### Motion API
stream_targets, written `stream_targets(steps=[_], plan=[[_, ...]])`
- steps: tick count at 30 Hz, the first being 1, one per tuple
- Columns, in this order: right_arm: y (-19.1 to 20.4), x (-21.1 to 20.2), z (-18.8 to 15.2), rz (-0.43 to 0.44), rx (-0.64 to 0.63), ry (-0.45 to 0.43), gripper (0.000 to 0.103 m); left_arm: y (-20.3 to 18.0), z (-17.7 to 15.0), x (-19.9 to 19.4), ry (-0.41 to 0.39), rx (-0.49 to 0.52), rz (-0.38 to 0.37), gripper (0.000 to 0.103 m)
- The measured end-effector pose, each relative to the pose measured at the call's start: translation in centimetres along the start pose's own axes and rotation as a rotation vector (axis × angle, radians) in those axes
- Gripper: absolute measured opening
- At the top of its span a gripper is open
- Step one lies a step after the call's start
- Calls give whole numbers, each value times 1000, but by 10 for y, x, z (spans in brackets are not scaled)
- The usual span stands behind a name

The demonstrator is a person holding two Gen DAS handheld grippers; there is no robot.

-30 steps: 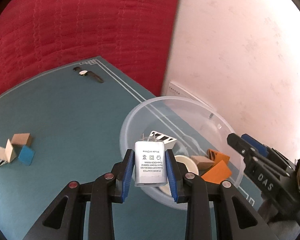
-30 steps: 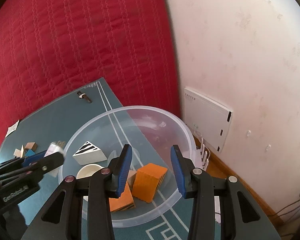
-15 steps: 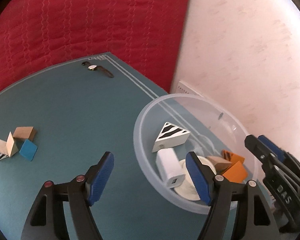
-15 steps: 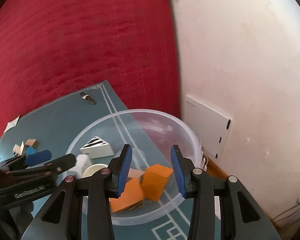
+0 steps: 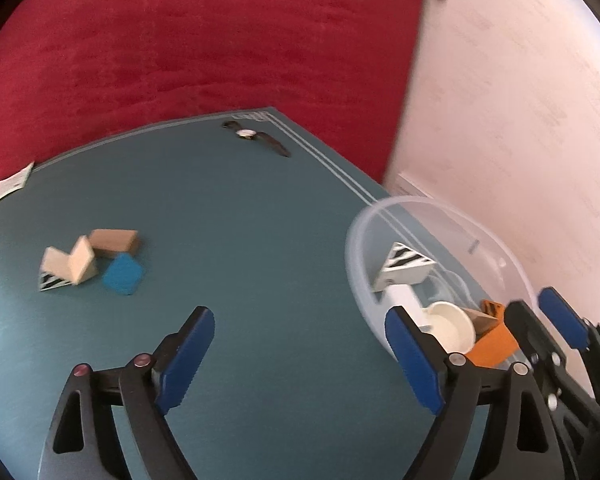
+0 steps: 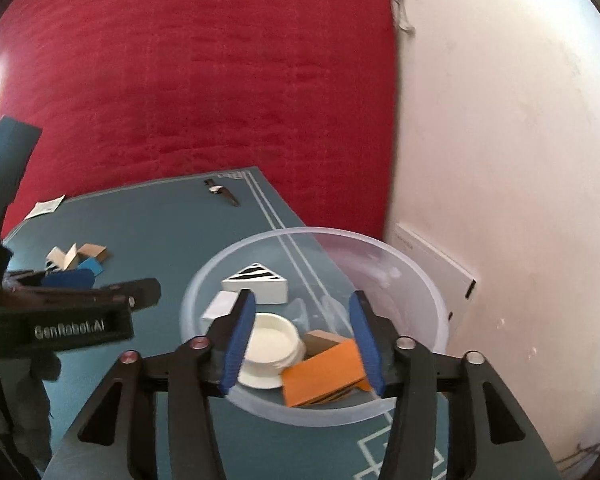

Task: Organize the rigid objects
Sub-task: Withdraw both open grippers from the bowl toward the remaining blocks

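My left gripper (image 5: 298, 320) hangs over bare teal mat, left of the clear plastic bowl (image 5: 380, 220); its jaws are opening wide and hold nothing. The white power adapter (image 5: 404, 300) lies in the bowl beside a striped wedge (image 5: 404, 264), a white lid (image 5: 452, 324) and an orange block (image 5: 494, 344). My right gripper (image 6: 303, 300) hovers over the bowl's (image 6: 380, 246) near side, above the lid (image 6: 272, 340) and orange block (image 6: 324, 372); its jaws are opening and grip nothing. The adapter (image 6: 220, 306) lies left of its left finger.
Loose on the mat at the left are a blue block (image 5: 124, 274), a tan block (image 5: 114, 240) and a cream wedge (image 5: 82, 260). A wristwatch (image 5: 256, 138) lies near the far edge, a paper slip (image 5: 12, 184) at the far left. A red quilted surface rises behind; a white wall box (image 6: 432, 268) is right.
The left gripper let go of the white adapter, which now lies in the bowl, then swung left away from the bowl with its jaws spreading. The right jaws have widened over the bowl.
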State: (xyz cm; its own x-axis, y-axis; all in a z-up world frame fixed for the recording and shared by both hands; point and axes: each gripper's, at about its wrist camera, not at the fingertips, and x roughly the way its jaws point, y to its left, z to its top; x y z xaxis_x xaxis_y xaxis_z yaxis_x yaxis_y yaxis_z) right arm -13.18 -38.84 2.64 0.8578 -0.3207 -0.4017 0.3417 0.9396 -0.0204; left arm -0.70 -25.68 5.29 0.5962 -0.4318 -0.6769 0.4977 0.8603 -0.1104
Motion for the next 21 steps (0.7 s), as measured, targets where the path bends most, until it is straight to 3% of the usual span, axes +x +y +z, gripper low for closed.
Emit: stream_targets(steps=[9,17,21], plan=[[5,2,-5,18,-8,33,53,44,-11,-25,-43,-83,85,92],[13,2,-10,-13,-30,30,53,104,-26,-56,-111,-169,231,94],[19,4,-14,-15,-49,40,53,146,-33,-71,-136,-259,294,95]])
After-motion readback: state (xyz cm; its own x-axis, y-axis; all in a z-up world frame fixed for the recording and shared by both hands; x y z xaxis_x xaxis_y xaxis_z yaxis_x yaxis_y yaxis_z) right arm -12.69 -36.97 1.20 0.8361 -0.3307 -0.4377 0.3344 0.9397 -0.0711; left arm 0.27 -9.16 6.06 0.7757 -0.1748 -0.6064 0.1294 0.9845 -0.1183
